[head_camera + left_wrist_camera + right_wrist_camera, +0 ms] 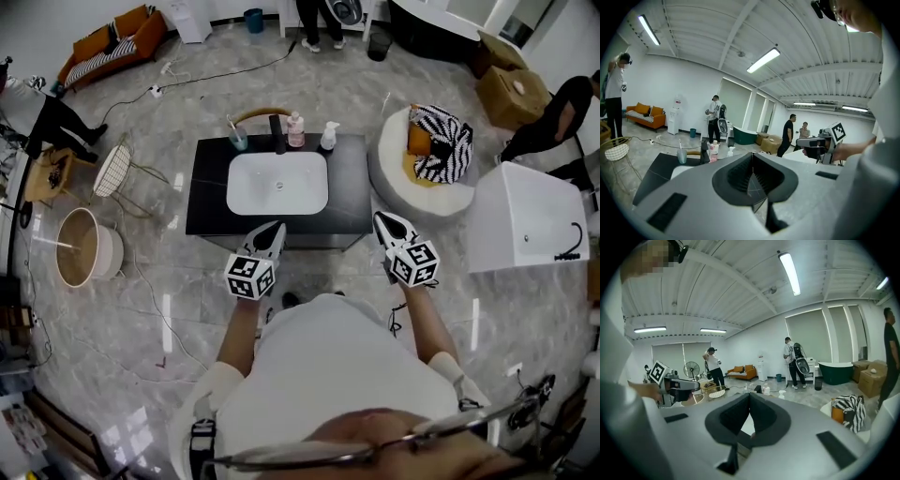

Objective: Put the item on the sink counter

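Observation:
I stand in front of a black sink counter (pixel 211 187) with a white basin (pixel 277 183). Along its far edge are a cup with a toothbrush (pixel 238 139), a black faucet (pixel 277 134), a pink bottle (pixel 296 130) and a white pump bottle (pixel 328 137). My left gripper (pixel 272 232) hovers over the counter's near edge, its jaws shut and empty (pixel 752 157). My right gripper (pixel 384 221) hangs just off the counter's near right corner, also shut with nothing between the jaws (pixel 749 397).
A white round pouf (pixel 394 178) with a striped cushion (pixel 441 141) sits right of the counter, and a white tub (pixel 525 220) beyond it. On the left are a wire chair (pixel 112 169) and a round basket (pixel 82 247). People stand around the room's edges.

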`<state>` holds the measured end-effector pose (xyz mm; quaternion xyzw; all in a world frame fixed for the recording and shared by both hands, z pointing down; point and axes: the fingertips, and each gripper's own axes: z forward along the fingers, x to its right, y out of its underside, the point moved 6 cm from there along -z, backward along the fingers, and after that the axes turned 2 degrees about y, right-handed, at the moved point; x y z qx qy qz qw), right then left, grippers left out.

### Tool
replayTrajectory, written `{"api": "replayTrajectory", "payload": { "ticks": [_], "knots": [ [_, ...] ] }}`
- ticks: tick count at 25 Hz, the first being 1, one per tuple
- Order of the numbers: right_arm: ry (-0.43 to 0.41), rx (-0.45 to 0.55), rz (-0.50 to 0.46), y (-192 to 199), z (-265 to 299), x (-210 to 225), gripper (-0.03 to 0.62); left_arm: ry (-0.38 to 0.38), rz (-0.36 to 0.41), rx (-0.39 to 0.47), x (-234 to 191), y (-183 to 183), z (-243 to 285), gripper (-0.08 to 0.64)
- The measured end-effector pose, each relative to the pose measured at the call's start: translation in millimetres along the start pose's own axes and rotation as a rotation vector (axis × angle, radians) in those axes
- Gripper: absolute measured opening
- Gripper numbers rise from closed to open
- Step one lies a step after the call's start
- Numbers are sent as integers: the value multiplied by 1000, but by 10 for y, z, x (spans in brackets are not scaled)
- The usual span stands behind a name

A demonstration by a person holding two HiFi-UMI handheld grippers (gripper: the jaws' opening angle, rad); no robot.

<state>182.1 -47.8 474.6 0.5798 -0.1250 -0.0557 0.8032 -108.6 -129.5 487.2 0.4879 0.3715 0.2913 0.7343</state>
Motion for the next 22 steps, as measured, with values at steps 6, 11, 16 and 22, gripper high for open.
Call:
{"api": "replayTrajectory", "payload": {
  "ticks": [6, 11, 16, 22],
  "knots": [
    [-3, 11, 9, -54, -53, 214, 6, -8, 12, 14, 131, -88, 78, 5],
    [-17, 12, 9, -48, -50, 272, 6, -21, 12, 17, 161, -104, 116, 5],
    [-24, 21, 11, -62, -53, 335, 6, -28, 7, 21, 209, -95, 142, 5],
    [-28, 23, 15, -79, -57, 331, 6, -32, 6, 26, 229, -103, 126, 5]
  ]
}}
